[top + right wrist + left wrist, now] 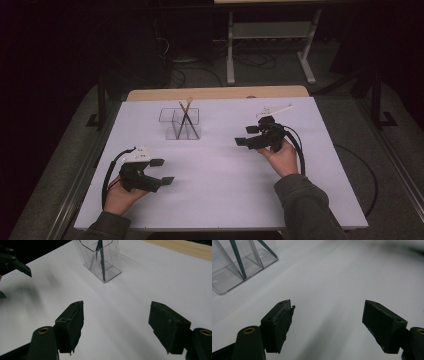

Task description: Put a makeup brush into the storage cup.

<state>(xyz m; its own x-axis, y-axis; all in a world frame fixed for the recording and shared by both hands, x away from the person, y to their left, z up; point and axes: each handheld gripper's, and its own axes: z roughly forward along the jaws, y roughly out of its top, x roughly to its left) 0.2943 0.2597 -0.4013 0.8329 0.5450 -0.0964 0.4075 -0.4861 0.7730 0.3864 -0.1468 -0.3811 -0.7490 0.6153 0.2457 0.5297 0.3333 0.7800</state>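
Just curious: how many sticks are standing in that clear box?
2. Both stand in the clear box at the table's far side, leaning across each other: one stick tilts left, the other stick right.

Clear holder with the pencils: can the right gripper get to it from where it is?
Probably yes. The right gripper is open, and in its own view bare white table lies between its jaws and the clear holder; the left gripper sits well aside.

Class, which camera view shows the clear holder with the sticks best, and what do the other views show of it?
The high view: the whole holder stands on the table, with two crossed sticks rising from it. The right gripper view shows its lower part closer, top cut off. The left gripper view catches just a bottom corner.
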